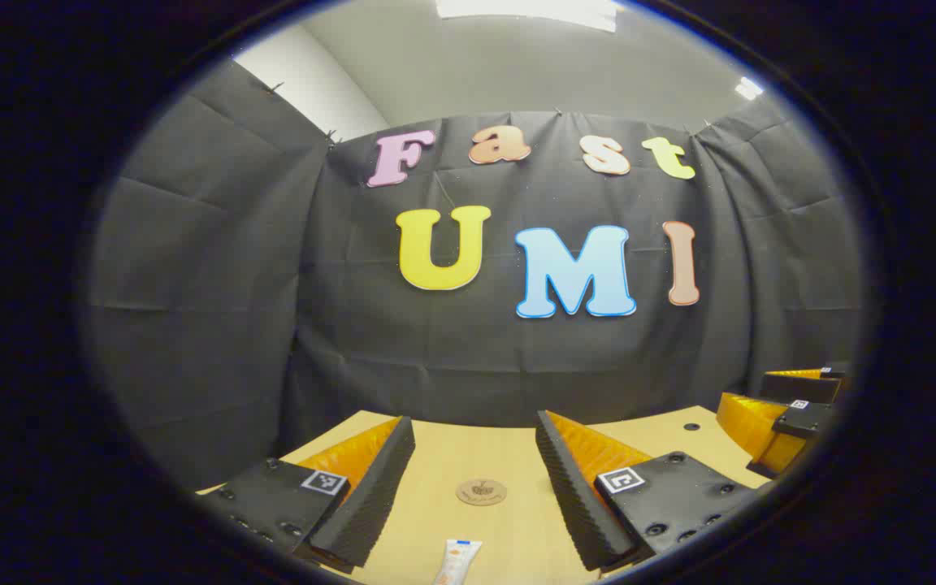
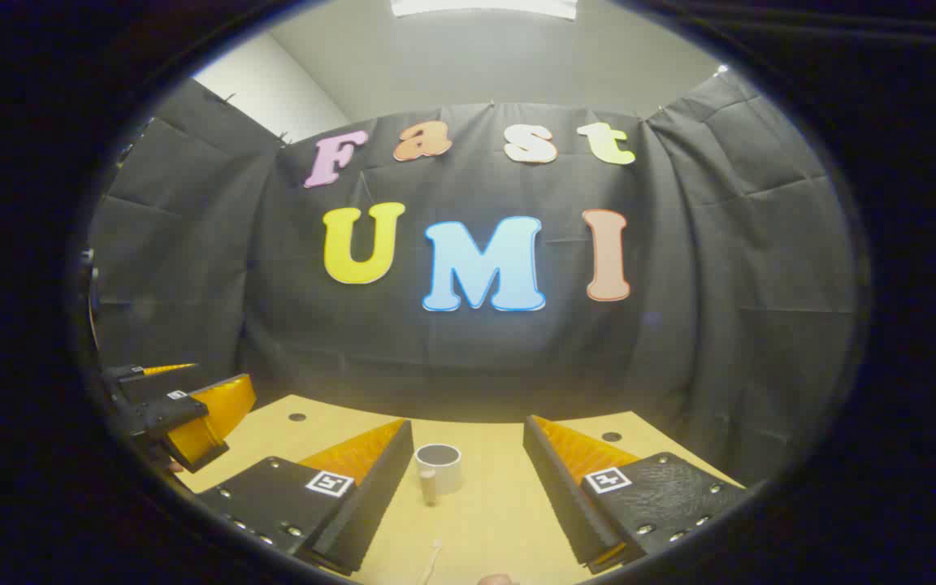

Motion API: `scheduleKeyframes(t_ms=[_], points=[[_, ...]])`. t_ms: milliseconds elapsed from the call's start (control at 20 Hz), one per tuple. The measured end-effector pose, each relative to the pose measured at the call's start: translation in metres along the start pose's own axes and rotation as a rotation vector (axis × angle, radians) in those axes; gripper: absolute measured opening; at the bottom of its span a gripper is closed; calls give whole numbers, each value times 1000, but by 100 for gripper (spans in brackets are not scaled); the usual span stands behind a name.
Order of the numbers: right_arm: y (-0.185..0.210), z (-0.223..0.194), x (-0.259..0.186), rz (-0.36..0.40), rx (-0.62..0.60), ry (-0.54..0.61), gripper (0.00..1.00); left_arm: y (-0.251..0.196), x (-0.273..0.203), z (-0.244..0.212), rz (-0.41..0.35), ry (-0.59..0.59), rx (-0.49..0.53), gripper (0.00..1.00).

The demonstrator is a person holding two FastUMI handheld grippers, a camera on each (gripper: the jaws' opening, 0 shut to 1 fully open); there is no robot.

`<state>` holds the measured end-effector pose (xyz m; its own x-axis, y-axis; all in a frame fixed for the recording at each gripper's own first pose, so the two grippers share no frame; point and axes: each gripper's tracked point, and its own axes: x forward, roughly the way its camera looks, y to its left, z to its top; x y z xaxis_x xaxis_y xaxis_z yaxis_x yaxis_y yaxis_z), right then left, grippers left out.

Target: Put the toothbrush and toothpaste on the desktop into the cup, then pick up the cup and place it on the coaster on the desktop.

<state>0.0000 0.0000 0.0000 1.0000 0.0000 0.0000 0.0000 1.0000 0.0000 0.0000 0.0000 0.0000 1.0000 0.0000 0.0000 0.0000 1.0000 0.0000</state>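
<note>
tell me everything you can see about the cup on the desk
The cup is a small, pale, round mug, ceramic by the look of it, with a dark inside. It stands upright with its mouth up, on the light wooden desk toward the back, seen between the right gripper's open fingers but well ahead of them. A handle seems to stick out on its near side. Nothing appears to be inside it, and neither gripper touches it. It rests directly on the desk.

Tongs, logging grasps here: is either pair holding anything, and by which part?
Nothing held: left tongs and right tongs both gape open above the tan wooden desktop.
</note>
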Motion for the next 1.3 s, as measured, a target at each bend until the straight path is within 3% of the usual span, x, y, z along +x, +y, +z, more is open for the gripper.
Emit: scheduleKeyframes(t_ms=[100, 150, 250, 400, 600, 750, 800, 850, 1000, 1250, 1300], points=[[-4, 0, 3, -32, -6, 0, 88, 0, 10, 1, -30, 1, -9, 92], [-5, 1, 5, -44, -10, 2, 88, 0, 14, 0, -39, 3, -9, 96], [-9, -6, 7, -67, -18, 22, 88, -2, 22, -2, -59, 12, -6, 92], [-5, -4, 12, -62, -10, 24, 88, 0, 29, 1, -60, 8, 0, 96], [-3, -10, 20, -58, -2, 43, 88, -1, 35, -3, -64, 14, -4, 92], [0, -15, 23, -48, -10, 72, 88, -2, 42, -10, -70, 31, -12, 96], [1, -17, 23, -43, -14, 85, 88, -2, 44, -14, -74, 40, -12, 92], [4, -23, 24, -35, -17, 104, 88, -3, 46, -20, -83, 59, -11, 96], [11, -48, 27, -15, -13, 209, 88, -5, 51, -41, -114, 122, 2, 92], [28, -100, 23, 14, 35, 441, 88, -1, 53, -90, -161, 299, 35, 100], [32, -112, 21, 20, 37, 488, 88, 2, 53, -106, -161, 353, 36, 96]])
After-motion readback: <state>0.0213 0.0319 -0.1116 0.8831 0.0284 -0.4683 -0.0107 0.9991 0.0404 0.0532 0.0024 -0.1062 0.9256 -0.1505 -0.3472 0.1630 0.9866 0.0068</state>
